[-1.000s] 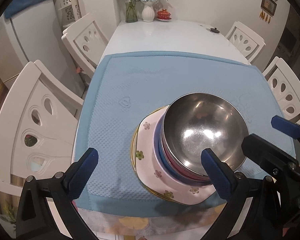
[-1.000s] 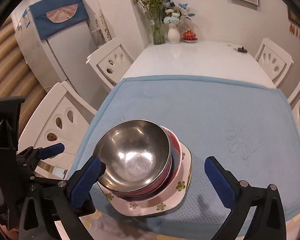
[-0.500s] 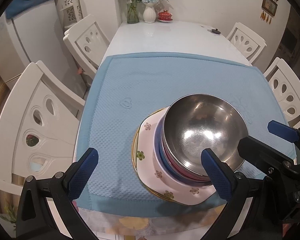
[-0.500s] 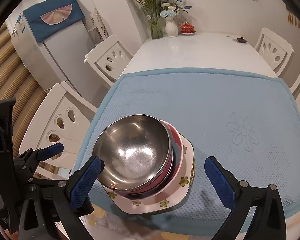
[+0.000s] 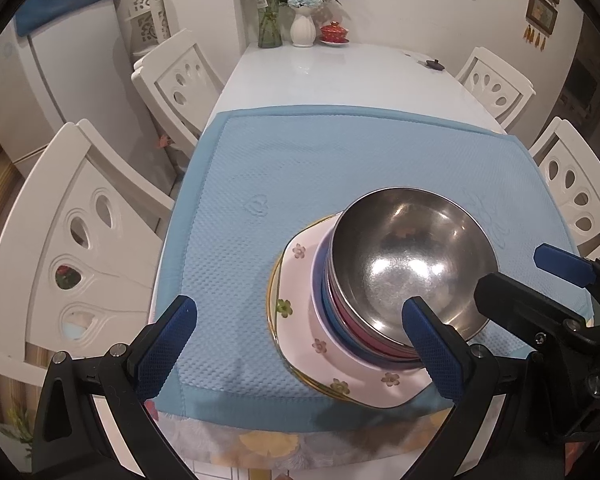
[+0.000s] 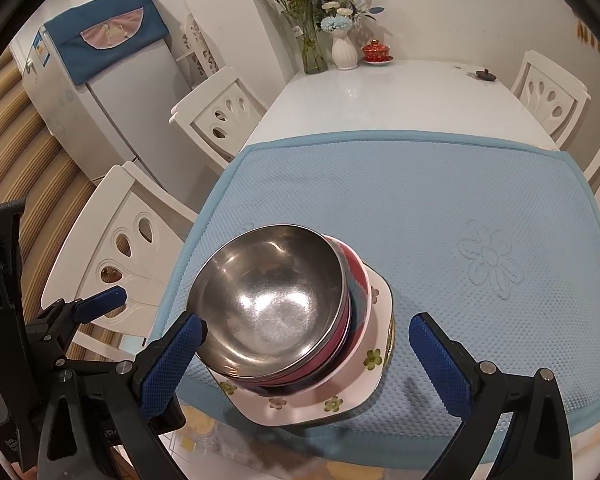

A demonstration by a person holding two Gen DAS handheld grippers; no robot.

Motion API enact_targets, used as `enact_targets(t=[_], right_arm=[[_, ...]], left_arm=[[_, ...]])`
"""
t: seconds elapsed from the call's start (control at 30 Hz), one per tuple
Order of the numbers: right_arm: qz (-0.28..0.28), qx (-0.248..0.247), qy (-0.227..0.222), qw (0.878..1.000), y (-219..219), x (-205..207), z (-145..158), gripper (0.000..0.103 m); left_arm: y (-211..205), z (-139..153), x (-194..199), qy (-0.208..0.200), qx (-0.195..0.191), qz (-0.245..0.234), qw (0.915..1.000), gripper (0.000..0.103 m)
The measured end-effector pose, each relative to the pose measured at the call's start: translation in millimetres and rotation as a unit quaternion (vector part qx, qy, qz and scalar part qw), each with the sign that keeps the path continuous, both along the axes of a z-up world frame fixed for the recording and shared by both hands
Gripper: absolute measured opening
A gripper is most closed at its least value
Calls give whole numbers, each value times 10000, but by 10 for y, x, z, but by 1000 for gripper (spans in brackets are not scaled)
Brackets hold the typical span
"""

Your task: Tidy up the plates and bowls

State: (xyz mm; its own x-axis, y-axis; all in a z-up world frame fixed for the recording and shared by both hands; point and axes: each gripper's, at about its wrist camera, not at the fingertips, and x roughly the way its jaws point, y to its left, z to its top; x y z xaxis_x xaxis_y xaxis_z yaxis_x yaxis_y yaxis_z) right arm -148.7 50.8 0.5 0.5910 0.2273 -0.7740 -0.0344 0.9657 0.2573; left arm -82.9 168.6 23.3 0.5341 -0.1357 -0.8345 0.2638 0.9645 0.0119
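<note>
The steel bowl (image 5: 408, 268) sits nested on coloured bowls atop the flowered plate (image 5: 304, 344), near the blue mat's (image 5: 300, 168) front edge. My left tongs (image 5: 300, 344) and right tongs (image 6: 304, 360) gape empty; stacking looks finished, so I'd withdraw next.

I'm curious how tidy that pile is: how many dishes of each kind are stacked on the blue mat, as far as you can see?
Steel bowl: 1, on top
Red bowl: 1, nested under it
Blue bowl: 1, beneath the red
Floral plate: 1
Gold-rimmed plate: 1, only its edge shows under the floral one
Total: 5 dishes visible; more hidden ones cannot be ruled out.
</note>
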Motion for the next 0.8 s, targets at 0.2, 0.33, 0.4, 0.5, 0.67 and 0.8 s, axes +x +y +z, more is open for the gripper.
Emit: enact_targets(t=[0.2, 0.33, 0.4, 0.5, 0.67, 0.8], right_arm=[[-44, 3, -77, 10000, 7, -22, 41, 103], [-75, 8, -103, 9999, -1, -35, 61, 103], [-102, 9, -114, 9999, -18, -38, 64, 103], [-128, 29, -91, 9999, -39, -34, 61, 103], [-123, 49, -77, 9999, -44, -36, 61, 103], [-111, 47, -68, 9999, -55, -35, 60, 103]], left_arm=[[33, 3, 5, -10, 10, 97, 10000, 102], [52, 13, 8, -36, 9, 147, 9999, 103], [60, 16, 6, -46, 4, 164, 9999, 103], [70, 22, 5, -55, 3, 190, 9998, 102], [74, 20, 6, -53, 3, 212, 9998, 103], [80, 28, 1, -53, -13, 232, 9997, 102]])
